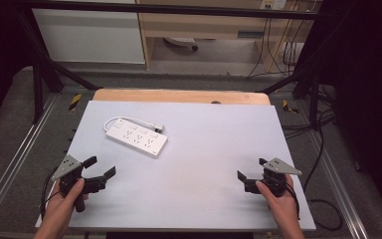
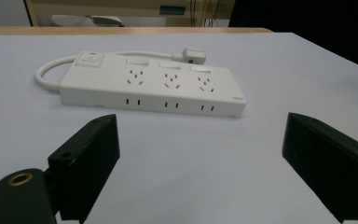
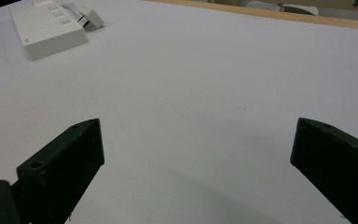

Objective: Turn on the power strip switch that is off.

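- The white plastic power strip [image 1: 137, 137], with three socket groups, a switch at one end and a short white cable looping round its far side to a flat plug [image 1: 157, 128], lies flat on the far-left part of the pale grey table top [image 1: 204, 169], well clear of every edge.
- Its long axis runs slantwise, from the far-left end down toward the table's middle.
- The left gripper [image 1: 101, 168] hovers near the near-left corner with its jaws spread wide and nothing between them; in the left gripper view the strip [image 2: 151, 84] lies straight ahead, broadside on, beyond the open jaws and not touching them.
- The right gripper [image 1: 251, 173] is held near the near-right corner, jaws likewise wide apart and empty; in the right gripper view the strip [image 3: 46, 29] sits far off at the upper left.
- The left hand [image 1: 62, 204] is plainly the nearer one, so a reach for the strip would most likely fall to it, going forward and slightly inward.
- The top is smooth, matt and bare apart from the strip, with a wooden edge [image 1: 179, 95] showing along the far side.
- Beyond stand a dark metal frame, a wooden cabinet [image 1: 204, 25] and hanging cables.
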Available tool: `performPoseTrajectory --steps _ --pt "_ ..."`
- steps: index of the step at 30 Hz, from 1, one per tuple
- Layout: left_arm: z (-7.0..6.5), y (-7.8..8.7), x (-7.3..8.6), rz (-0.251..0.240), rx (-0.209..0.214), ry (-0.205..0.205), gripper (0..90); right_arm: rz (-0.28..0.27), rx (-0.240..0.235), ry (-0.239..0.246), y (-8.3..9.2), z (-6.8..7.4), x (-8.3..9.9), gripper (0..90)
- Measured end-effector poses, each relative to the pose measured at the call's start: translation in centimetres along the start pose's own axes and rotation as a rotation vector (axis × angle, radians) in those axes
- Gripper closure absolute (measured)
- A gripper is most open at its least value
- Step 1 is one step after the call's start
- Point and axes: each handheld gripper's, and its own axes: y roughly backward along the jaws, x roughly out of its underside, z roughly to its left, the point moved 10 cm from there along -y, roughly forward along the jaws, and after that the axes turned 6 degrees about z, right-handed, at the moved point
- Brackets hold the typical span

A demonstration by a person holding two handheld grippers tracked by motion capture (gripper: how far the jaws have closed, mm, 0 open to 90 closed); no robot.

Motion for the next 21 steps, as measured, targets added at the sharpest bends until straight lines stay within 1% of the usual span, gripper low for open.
performPoseTrajectory --steps 5,6,7,9,10,14,15,16,18,19,20,21 --pt "-0.8 -0.5 0.8 0.017 0.02 -0.004 11.1 0.002 0.002 0.002 0.0 -0.1 0.0 3.1" --pt "-0.9 -0.5 0.9 0.024 0.02 -0.014 11.1 0.002 0.002 0.002 0.0 -0.1 0.1 3.1" --pt "-1.1 -0.6 1.0 0.026 0.02 -0.016 11.1 0.003 0.003 0.004 0.0 -0.1 0.1 3.1" --pt "-1.5 -0.7 1.3 0.039 0.022 -0.022 11.1 0.003 0.005 0.007 0.0 -0.2 0.1 3.1" --pt "-1.7 -0.8 1.6 0.053 0.026 -0.028 11.1 0.005 0.006 0.006 0.0 -0.2 0.1 3.1" --pt "-2.3 -0.8 2.1 0.086 0.029 -0.019 11.1 0.011 0.012 0.0 -0.1 -0.4 0.3 3.1" --pt "-2.5 -0.8 2.2 0.088 0.032 -0.029 11.1 0.016 0.016 0.004 -0.1 -0.5 0.4 3.0" --pt "-2.6 -0.7 2.2 0.087 0.033 -0.035 11.1 0.021 0.018 0.001 -0.2 -0.5 0.4 3.0" --pt "-2.4 -0.6 2.1 0.08 0.028 -0.032 10.8 0.042 0.028 0.011 -0.5 -0.8 0.8 2.9" --pt "-2.3 -0.7 2.2 0.087 0.028 -0.031 10.8 0.054 0.033 0.006 -0.6 -0.8 1.0 3.0" --pt "-2.1 -0.8 2.4 0.097 0.022 -0.024 10.8 0.067 0.044 0.012 -0.8 -1.0 1.2 3.0" --pt "-1.9 -0.9 2.4 0.103 0.012 -0.021 10.8 0.087 0.056 0.004 -1.0 -1.1 1.5 3.0"
